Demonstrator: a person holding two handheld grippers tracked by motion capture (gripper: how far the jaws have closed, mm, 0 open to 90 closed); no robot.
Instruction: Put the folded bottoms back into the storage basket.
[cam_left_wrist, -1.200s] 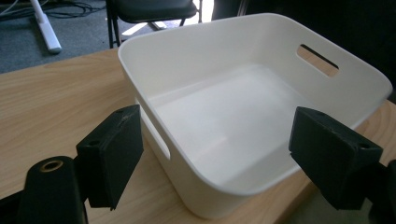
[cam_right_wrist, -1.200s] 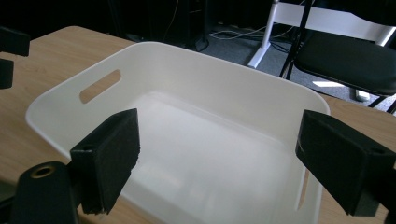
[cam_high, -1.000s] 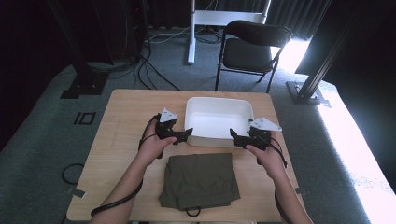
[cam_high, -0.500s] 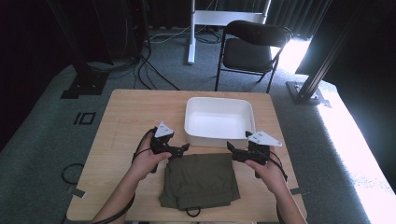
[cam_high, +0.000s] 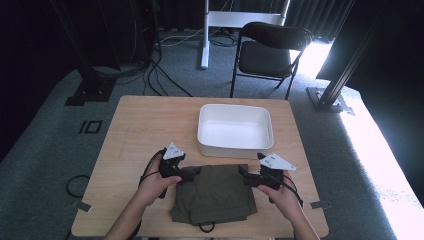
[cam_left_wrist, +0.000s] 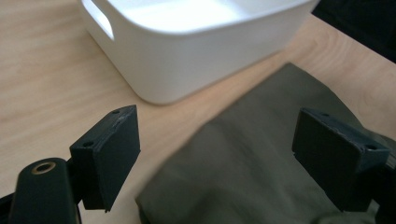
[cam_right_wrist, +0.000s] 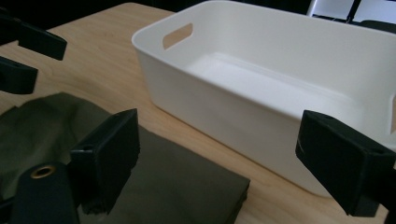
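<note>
A folded olive-green cloth (cam_high: 215, 192) lies on the wooden table (cam_high: 140, 125), just in front of an empty white bin (cam_high: 235, 127). My left gripper (cam_high: 189, 174) is at the cloth's far left corner and my right gripper (cam_high: 245, 177) at its far right corner, the two pointing inward at each other. In the left gripper view the jaws (cam_left_wrist: 224, 126) stand wide apart over the cloth (cam_left_wrist: 261, 154), with the bin (cam_left_wrist: 187, 56) beyond. The right gripper (cam_right_wrist: 224, 135) is equally wide, above the cloth's corner (cam_right_wrist: 177, 186) beside the bin (cam_right_wrist: 280, 70). Nothing is gripped.
The bin sits at the table's far centre-right. Bare wood lies to the left of the cloth and bin. A black folding chair (cam_high: 272, 50) and a white table leg (cam_high: 205, 35) stand on the carpet beyond. Cables trail from both grippers toward the near edge.
Both hands have drawn back from the bin's near rim toward the person and sunk to the cloth's far corners. The jaws stay wide apart.
</note>
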